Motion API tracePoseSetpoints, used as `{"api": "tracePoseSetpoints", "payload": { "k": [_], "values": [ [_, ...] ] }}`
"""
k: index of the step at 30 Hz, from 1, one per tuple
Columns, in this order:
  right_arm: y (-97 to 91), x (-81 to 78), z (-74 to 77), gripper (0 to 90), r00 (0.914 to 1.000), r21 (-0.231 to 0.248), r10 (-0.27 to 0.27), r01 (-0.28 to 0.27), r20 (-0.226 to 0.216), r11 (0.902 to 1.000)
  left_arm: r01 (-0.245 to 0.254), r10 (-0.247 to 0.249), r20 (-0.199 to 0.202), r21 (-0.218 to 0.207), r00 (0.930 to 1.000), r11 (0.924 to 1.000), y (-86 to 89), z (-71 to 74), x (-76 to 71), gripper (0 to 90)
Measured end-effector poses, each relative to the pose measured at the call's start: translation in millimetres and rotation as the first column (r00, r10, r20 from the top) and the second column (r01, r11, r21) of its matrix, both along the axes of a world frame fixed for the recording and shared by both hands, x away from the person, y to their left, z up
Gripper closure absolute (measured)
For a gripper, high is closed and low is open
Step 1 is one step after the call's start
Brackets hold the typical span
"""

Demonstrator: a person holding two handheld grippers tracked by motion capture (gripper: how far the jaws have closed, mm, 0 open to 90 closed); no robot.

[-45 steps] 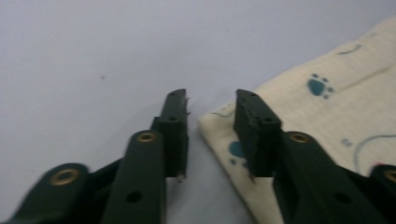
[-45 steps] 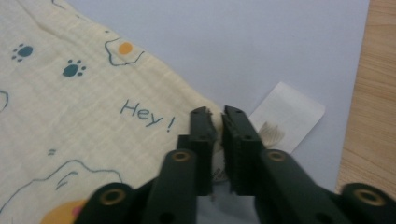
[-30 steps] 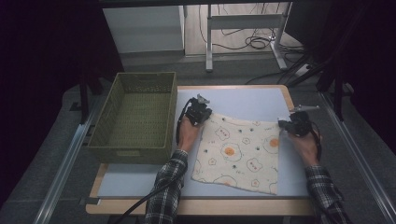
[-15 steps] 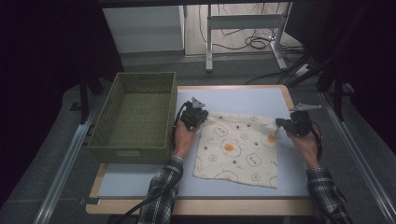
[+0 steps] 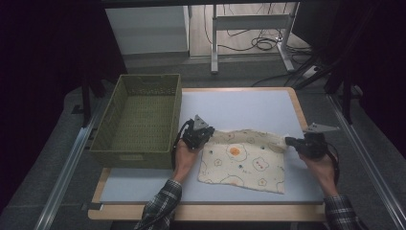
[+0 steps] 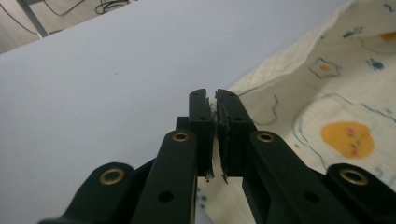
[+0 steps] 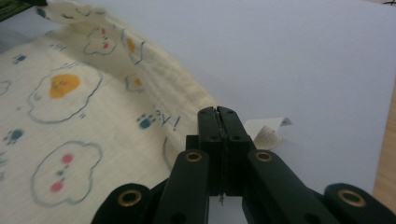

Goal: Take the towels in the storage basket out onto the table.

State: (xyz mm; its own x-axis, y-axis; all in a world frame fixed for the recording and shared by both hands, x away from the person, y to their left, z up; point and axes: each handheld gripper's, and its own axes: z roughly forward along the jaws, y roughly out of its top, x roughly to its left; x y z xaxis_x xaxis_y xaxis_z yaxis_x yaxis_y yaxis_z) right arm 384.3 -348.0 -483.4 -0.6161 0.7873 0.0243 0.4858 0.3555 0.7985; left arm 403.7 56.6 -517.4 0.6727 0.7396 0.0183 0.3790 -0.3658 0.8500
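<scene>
A cream cloth [image 5: 244, 160] printed with fried eggs and clouds lies on the pale blue table top [image 5: 239, 108]. Its far edge is lifted and curls toward the person. At the cloth's far left corner my left gripper [image 5: 205, 136] is shut on the fabric; in the left gripper view the jaw tips [image 6: 214, 95] pinch the cloth [image 6: 336, 93] with frayed threads between them. My right gripper [image 5: 290, 140] is shut on the far right corner. In the right gripper view its closed tips [image 7: 218, 112] hold the cloth [image 7: 70, 116] beside a small white label [image 7: 266, 133].
A green woven basket [image 5: 128, 157] stands on the left of the table, close to the left hand. The wooden table edge [image 5: 297, 108] runs along the right. Bare blue table top lies beyond the cloth. Desk legs and cables are on the floor behind.
Both grippers have moved toward the person with the cloth's far corners in them. The far edge has come with them and the visible cloth is now shorter front to back.
</scene>
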Motion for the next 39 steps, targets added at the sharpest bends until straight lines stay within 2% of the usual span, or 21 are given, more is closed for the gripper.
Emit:
{"api": "tracePoseSetpoints", "payload": {
  "k": [5, 8, 12, 19, 20, 24, 28, 39],
  "values": [
    [-2.6, -20.1, -3.6, 89.5, 0.9998, 0.002, 0.017, -0.017, 0.005, 0.9998, 0.011, -0.012, -0.008, -0.021, 0.9999, 0.9997, -1.0, -2.3, -16.1, 85.2],
    [-4.2, -29.7, -4.9, 89.5, 0.9996, 0.011, 0.027, -0.027, 0.007, 0.9996, 0.010, -0.011, -0.016, -0.052, 0.9998, 0.9986, 0.4, -2.4, -25.7, 85.2],
    [-5.2, -42.3, -6.8, 89.5, 0.9992, 0.013, 0.039, -0.039, 0.008, 0.9991, 0.012, -0.014, -0.023, -0.059, 0.9996, 0.9982, 2.3, -3.7, -40.0, 85.2],
    [-6.9, -63.6, -9.8, 89.5, 0.9981, 0.026, 0.062, -0.062, 0.008, 0.9977, 0.020, -0.023, -0.031, -0.087, 0.9992, 0.9960, 11.2, -6.1, -65.5, 84.9],
    [-6.6, -66.7, -10.4, 89.5, 0.9977, 0.027, 0.067, -0.067, 0.005, 0.9973, 0.020, -0.023, -0.031, -0.087, 0.9992, 0.9960, 11.2, -6.1, -65.5, 84.8],
    [-6.1, -80.0, -11.9, 89.5, 0.9965, 0.030, 0.083, -0.083, 0.007, 0.9961, 0.019, -0.023, -0.029, -0.129, 0.9993, 0.9915, 20.4, -5.4, -81.6, 84.8],
    [-6.6, -93.7, -12.9, 89.4, 0.9956, 0.032, 0.094, -0.094, 0.002, 0.9950, 0.023, -0.029, -0.037, -0.143, 0.9989, 0.9895, 26.6, -7.0, -91.2, 84.6],
    [2.8, -116.5, -18.9, 89.2, 0.9899, 0.037, 0.140, -0.139, -0.022, 0.9896, 0.039, -0.048, -0.062, -0.137, 0.9969, 0.9898, 35.1, -17.2, -110.5, 83.4]
  ]
}}
